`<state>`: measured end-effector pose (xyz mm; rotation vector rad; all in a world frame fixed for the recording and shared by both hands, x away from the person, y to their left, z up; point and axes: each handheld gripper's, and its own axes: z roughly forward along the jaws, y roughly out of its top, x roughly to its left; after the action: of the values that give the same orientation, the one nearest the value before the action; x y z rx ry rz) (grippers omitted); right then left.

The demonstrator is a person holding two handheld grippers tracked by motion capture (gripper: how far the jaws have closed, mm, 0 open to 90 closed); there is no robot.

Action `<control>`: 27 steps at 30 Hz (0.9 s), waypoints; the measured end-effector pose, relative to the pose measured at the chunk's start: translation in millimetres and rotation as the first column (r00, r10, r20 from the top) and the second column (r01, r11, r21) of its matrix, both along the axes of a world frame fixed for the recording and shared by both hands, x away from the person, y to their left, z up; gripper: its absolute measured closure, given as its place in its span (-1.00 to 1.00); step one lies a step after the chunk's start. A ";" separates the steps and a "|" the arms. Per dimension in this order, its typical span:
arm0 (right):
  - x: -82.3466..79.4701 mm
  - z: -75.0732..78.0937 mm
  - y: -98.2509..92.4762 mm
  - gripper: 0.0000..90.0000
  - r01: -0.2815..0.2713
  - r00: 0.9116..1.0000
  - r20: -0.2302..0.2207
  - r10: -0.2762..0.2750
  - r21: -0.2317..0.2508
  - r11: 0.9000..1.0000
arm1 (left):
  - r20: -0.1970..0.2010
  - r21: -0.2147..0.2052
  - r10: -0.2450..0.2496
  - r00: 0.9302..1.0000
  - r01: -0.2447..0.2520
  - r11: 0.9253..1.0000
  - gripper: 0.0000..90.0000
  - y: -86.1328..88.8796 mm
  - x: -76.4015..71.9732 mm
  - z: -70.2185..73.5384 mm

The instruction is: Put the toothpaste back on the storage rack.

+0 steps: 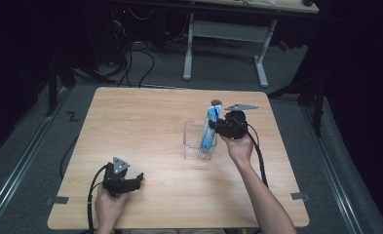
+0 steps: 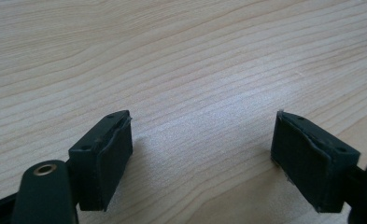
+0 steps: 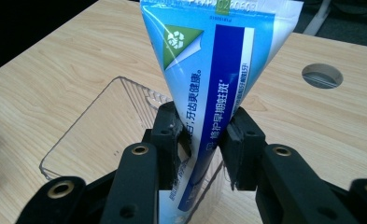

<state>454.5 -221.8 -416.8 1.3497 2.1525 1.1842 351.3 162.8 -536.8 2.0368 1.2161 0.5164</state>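
Note:
A blue and white toothpaste tube point(image 1: 210, 127) stands nearly upright with its lower end inside a clear plastic container point(image 1: 193, 139) at the middle of the wooden table point(image 1: 145, 122). My right gripper point(image 1: 218, 127) comes at it from the right. In the right gripper view both pads touch the sides of the tube point(image 3: 214, 79) just above the container point(image 3: 92, 135), so my right gripper point(image 3: 202, 144) is shut on it. My left gripper point(image 1: 139, 179) rests near the front left of the table. Its jaws point(image 2: 202, 154) are open, with bare wood between them.
A round cable hole point(image 1: 216, 102) lies in the table just behind the container, also seen as the hole point(image 3: 322, 75) beyond the tube. Another desk's white legs point(image 1: 188, 48) stand on the floor past the far edge. Cables trail from both grippers toward the front.

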 end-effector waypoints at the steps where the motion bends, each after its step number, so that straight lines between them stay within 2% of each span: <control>1: -1.0 0.5 0.1 0.49 0.004 1.000 0.005 -0.004 -0.010 1.000 | 0.000 0.000 0.000 1.000 0.000 1.000 -0.54 0.0 0.0 0.0; 4: -1.6 0.4 0.0 0.47 0.010 1.000 0.014 -0.009 -0.018 1.000 | 0.000 0.000 0.000 1.000 0.000 1.000 -0.54 0.0 0.0 0.0; 8: -1.4 -0.6 -1.3 0.35 0.019 1.000 0.005 -0.018 -0.023 1.000 | 0.000 0.000 0.000 1.000 0.000 1.000 -0.54 0.0 0.0 0.0; 14: -5.5 3.5 -5.5 0.15 0.021 0.999 0.026 -0.020 -0.026 0.999 | 0.000 0.000 0.000 1.000 0.000 1.000 -0.54 0.0 0.0 0.0; 19: -8.3 7.1 -8.0 0.11 0.027 0.999 0.048 -0.025 -0.044 0.999 | 0.000 0.000 0.000 1.000 0.000 1.000 -0.54 0.0 0.0 0.0; 24: -11.2 11.9 -14.7 0.09 0.025 0.998 0.052 -0.024 -0.017 1.000 | 0.000 0.000 0.001 1.000 -0.001 1.000 -0.54 0.0 0.0 0.0; 27: -12.4 13.3 -16.0 0.09 0.029 0.998 0.057 -0.027 -0.019 0.999 | 0.000 0.000 0.000 1.000 0.000 1.000 -0.54 0.0 0.0 0.0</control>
<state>442.1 -237.8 -403.5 1.3176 2.0939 1.1732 351.3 162.8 -536.8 2.0366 1.2164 0.5167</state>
